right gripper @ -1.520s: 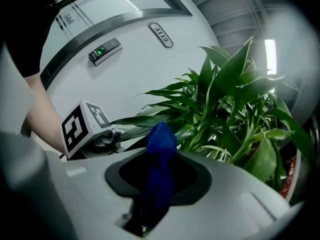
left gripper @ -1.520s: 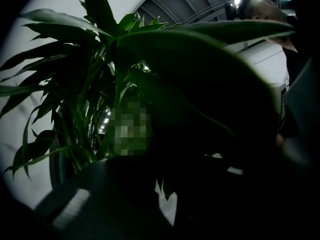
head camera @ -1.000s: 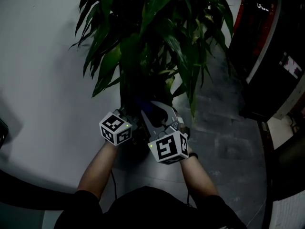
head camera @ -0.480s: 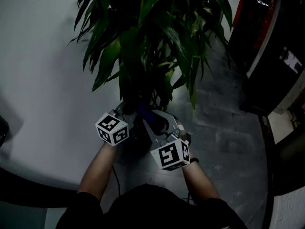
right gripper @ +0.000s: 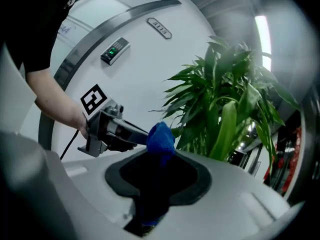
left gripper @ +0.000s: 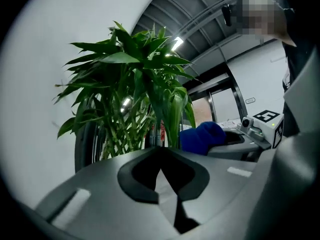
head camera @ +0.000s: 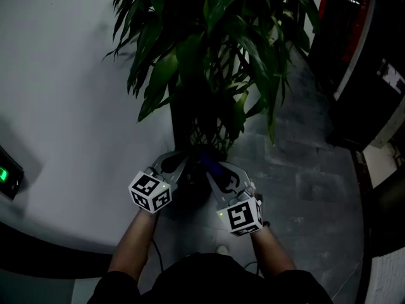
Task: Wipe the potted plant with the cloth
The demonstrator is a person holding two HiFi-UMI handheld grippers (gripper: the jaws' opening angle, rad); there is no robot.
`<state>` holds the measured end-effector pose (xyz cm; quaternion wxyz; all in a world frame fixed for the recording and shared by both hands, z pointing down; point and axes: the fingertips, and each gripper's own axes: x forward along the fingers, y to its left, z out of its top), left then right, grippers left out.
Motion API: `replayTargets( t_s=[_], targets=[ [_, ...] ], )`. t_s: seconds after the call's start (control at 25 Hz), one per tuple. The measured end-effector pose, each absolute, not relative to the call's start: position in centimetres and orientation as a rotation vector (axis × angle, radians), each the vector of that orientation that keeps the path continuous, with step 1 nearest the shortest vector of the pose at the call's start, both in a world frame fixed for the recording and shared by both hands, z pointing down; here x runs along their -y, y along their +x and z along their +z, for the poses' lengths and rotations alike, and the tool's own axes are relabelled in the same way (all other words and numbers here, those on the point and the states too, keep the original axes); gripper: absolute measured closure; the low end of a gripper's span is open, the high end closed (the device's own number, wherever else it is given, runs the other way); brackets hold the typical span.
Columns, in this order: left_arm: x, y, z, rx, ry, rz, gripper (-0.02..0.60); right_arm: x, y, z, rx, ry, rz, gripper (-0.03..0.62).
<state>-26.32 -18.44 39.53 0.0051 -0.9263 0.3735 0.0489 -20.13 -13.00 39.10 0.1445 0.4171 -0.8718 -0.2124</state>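
No words or numbers are showing clearly enough to read. Black-and-white square markers are covering the left cube [head camera: 150, 192] on the left gripper [head camera: 177, 163] and the right cube [head camera: 243, 216] on the right gripper [head camera: 214, 166]. A small plate [right gripper: 159, 28] on the white wall [right gripper: 150, 74] is carrying print too small to read. Below it, a wall panel [right gripper: 115, 50] is glowing green.

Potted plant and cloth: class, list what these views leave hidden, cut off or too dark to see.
Pot of the potted plant: head view, lost under leaves and shadow; both gripper views, cut off by the gripper bodies.
The cloth: right gripper view, bunched in the right gripper's fingers, full extent hidden; head view, only a blue sliver.
Cloth-to-leaf contact: no view settles it.
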Motion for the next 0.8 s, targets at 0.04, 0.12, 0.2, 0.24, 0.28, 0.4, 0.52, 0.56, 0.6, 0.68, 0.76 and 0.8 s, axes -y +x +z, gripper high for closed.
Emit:
replayTargets(
  t_s=[0.04,0.12,0.2,0.24,0.28,0.4,0.52,0.56,0.6,0.68,0.76,0.8],
  targets=[
    [18.4,-27.2,40.2,-1.211,-2.898,0.142,0.575,12.9,-20.0,39.6,2.541,1.232,-0.573,0.490],
    [18.0,-28.6,41.2,-1.279,-2.884,0.122,0.575,12.8,-19.5,40.3,2.567,1.290,-0.505,0.490],
    [17.2,-29.4,41.9,-1.305,-2.880,0.116,0.575,12.3,-19.1,40.9,2.587,1.333,-0.446,0.490],
    [16.7,-29.7,42.2,-1.309,-2.880,0.116,0.575,12.0,-18.8,41.1,2.594,1.352,-0.421,0.490],
    [16.3,-29.8,42.3,-1.312,-2.879,0.120,0.575,11.8,-18.5,41.3,2.601,1.373,-0.395,0.490],
    [15.4,-30.2,42.0,-1.320,-2.874,0.151,0.575,11.5,-17.0,41.1,2.637,1.448,-0.307,0.490],
    [13.9,-30.7,41.9,-1.324,-2.877,0.167,0.575,10.8,-14.8,41.7,2.651,1.507,-0.225,0.490],
    [13.3,-31.1,42.1,-1.336,-2.879,0.167,0.575,10.6,-14.0,42.1,2.650,1.522,-0.195,0.490],
    [12.8,-31.4,42.3,-1.355,-2.879,0.169,0.575,10.2,-13.0,42.5,2.648,1.537,-0.168,0.490],
    [12.2,-31.9,42.9,-1.418,-2.875,0.183,0.575,9.4,-10.9,42.9,2.645,1.567,-0.131,0.490],
    [11.7,-31.8,43.4,-1.485,-2.869,0.207,0.575,8.3,-8.6,42.5,2.645,1.602,-0.125,0.490],
    [11.3,-31.4,43.6,-1.509,-2.864,0.218,0.575,7.7,-7.4,42.2,2.646,1.618,-0.131,0.490]
  ],
)
